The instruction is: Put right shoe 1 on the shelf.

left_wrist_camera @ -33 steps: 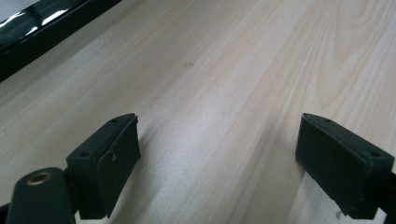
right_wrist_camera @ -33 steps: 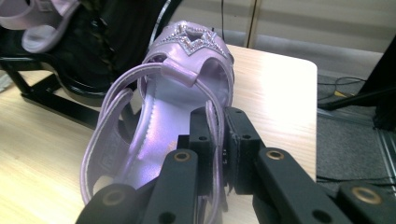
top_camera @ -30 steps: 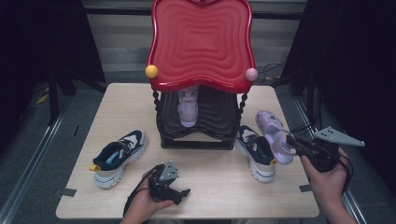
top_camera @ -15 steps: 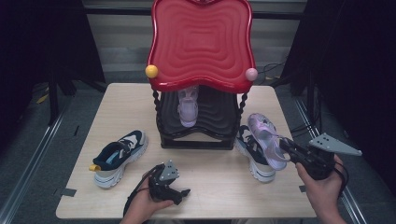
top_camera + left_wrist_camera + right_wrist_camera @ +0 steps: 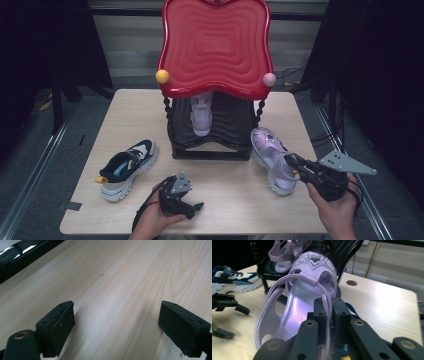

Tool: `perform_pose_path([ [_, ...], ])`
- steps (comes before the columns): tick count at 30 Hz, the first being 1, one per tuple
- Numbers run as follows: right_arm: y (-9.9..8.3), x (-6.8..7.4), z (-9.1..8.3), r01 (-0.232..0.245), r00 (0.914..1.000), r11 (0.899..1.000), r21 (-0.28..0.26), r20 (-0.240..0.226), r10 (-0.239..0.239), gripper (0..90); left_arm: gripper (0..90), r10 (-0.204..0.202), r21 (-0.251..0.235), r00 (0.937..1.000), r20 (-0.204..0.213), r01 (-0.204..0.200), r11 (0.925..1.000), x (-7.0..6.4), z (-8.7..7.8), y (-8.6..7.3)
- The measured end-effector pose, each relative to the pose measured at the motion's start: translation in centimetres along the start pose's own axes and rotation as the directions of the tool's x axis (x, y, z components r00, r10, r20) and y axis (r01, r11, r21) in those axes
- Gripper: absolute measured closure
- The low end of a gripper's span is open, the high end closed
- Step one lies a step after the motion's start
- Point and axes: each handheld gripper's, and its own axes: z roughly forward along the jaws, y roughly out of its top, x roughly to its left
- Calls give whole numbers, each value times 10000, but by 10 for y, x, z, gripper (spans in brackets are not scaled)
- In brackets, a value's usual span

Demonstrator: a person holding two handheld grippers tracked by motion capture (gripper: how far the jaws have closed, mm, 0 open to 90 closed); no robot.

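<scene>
My right gripper [image 5: 291, 162] is shut on the heel strap of a lilac sandal [image 5: 270, 150] and holds it just right of the rack. In the right gripper view the jaws pinch that strap [image 5: 328, 312], and the sandal's star-trimmed toe [image 5: 314, 260] points away from me. The matching sandal [image 5: 201, 114] stands on the black shelf of a red-topped shoe rack [image 5: 215, 45]. My left gripper [image 5: 192, 207] rests near the table's front edge. Its jaws stand wide open over bare wood [image 5: 116, 322].
A navy and white sneaker [image 5: 125, 167] lies on the table's left side. Under the held sandal, a white sole edge [image 5: 282, 189] and a blue patch [image 5: 352, 310] of another shoe peek out. The table edge [image 5: 310, 150] runs close on the right.
My right gripper has carried the lilac sandal toward me and leftward, so it now covers the shoe at the right. The left gripper has not moved.
</scene>
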Motion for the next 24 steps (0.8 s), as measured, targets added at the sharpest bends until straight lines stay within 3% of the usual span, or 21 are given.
perform_pose_path([
  [11,1,20,16,30,9990,10000,-77,-438,-33,824,131,15,12,10000,2,-15,10000,0,0,0],
  [24,9,46,47,212,9997,9990,-387,-79,-216,824,131,1,-1,10000,13,-1,10000,0,0,0],
])
